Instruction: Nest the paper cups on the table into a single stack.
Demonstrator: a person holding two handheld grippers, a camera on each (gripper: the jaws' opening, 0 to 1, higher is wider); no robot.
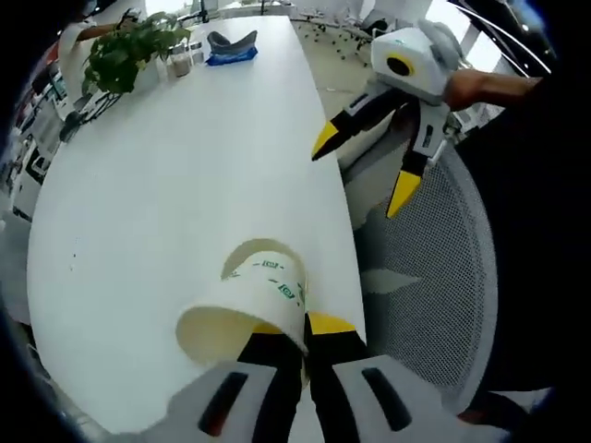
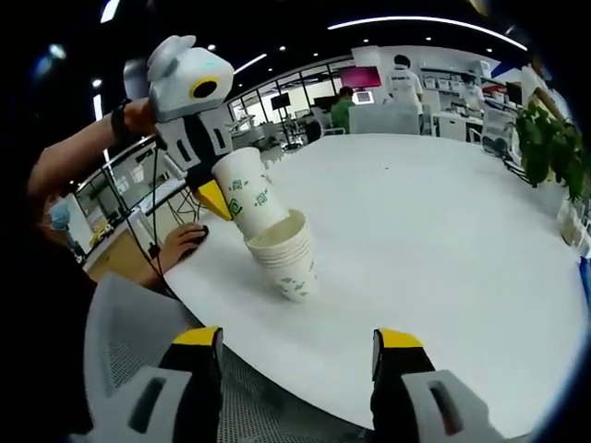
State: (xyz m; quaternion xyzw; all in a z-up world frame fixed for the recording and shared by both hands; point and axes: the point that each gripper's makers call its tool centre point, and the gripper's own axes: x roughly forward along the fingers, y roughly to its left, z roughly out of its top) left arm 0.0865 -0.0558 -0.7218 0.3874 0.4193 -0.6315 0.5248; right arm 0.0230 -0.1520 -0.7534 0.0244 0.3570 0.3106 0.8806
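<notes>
white table (image 2: 443, 240) with a stack of paper cups (image 2: 288, 258), potted plant (image 1: 125, 51), blue cloth (image 1: 231, 48)

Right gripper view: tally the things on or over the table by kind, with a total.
Cup held in the left gripper: 1
Cup stacks on the table: 1 (rims too tight to count its cups)
Plants: 1
Total: 3

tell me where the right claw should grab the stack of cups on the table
Judging by its pose, take the stack across the tapered side wall just under the rims, coming level from the near table edge; the top is blocked by the cup in the left claw.
</notes>
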